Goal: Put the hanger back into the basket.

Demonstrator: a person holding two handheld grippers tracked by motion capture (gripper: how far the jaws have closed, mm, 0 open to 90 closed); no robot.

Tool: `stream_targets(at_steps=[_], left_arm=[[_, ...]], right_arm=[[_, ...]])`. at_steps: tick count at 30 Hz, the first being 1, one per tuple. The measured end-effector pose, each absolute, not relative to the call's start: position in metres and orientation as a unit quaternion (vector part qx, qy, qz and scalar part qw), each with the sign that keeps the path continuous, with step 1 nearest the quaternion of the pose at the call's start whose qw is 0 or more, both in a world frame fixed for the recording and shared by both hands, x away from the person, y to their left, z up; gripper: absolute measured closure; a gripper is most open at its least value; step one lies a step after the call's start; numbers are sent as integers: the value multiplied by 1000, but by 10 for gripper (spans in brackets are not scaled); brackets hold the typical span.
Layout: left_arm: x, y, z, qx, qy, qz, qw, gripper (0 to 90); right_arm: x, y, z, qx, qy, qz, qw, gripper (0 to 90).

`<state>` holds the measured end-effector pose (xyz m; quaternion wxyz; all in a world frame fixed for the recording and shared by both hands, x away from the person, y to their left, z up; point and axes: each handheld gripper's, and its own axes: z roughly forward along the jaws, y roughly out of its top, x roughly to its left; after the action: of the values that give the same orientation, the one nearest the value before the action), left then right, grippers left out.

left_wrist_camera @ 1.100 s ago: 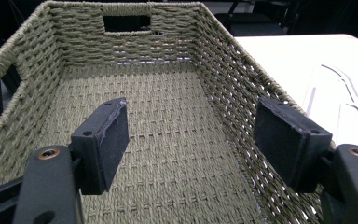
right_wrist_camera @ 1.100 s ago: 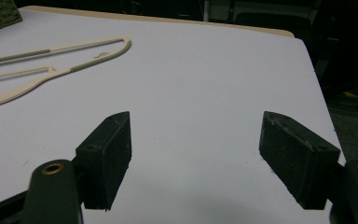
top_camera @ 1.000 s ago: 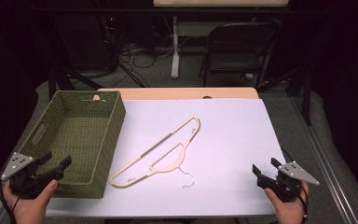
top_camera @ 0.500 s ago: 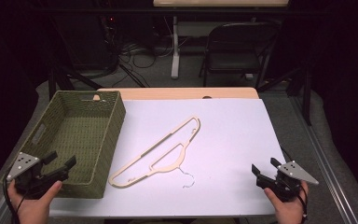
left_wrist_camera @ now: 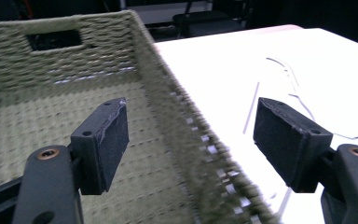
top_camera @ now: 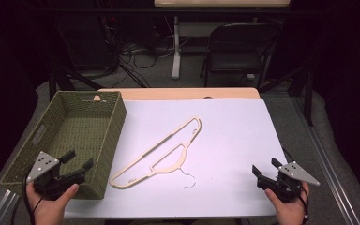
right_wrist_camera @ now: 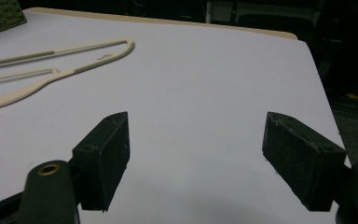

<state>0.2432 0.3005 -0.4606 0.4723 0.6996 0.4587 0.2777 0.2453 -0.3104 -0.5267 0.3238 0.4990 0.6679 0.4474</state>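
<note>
Dim lab or studio, floor cables, folding chair, black surroundings

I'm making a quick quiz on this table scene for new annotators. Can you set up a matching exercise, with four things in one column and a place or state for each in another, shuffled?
Things:
1. basket
2. hanger
3. left gripper
4. right gripper

Places or states:
A. lies flat on the white table, near the middle
B. open, above the basket's near right corner
C. green and woven, at the table's left side
D. open, above bare table at the near right

Pairs: 1-C, 2-A, 3-B, 4-D
</note>
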Motion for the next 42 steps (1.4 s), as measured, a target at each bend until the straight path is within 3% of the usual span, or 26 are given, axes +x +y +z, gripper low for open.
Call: stream_targets(at_steps=[23,42], left_arm=[[255,204,-473,771,364,209,480,282],[296,153,-493,813,331,174,445,305]], right_arm=[[245,-309,-527,497,669,447,324,231],[245,-309,-527,495,672,448,320,231]])
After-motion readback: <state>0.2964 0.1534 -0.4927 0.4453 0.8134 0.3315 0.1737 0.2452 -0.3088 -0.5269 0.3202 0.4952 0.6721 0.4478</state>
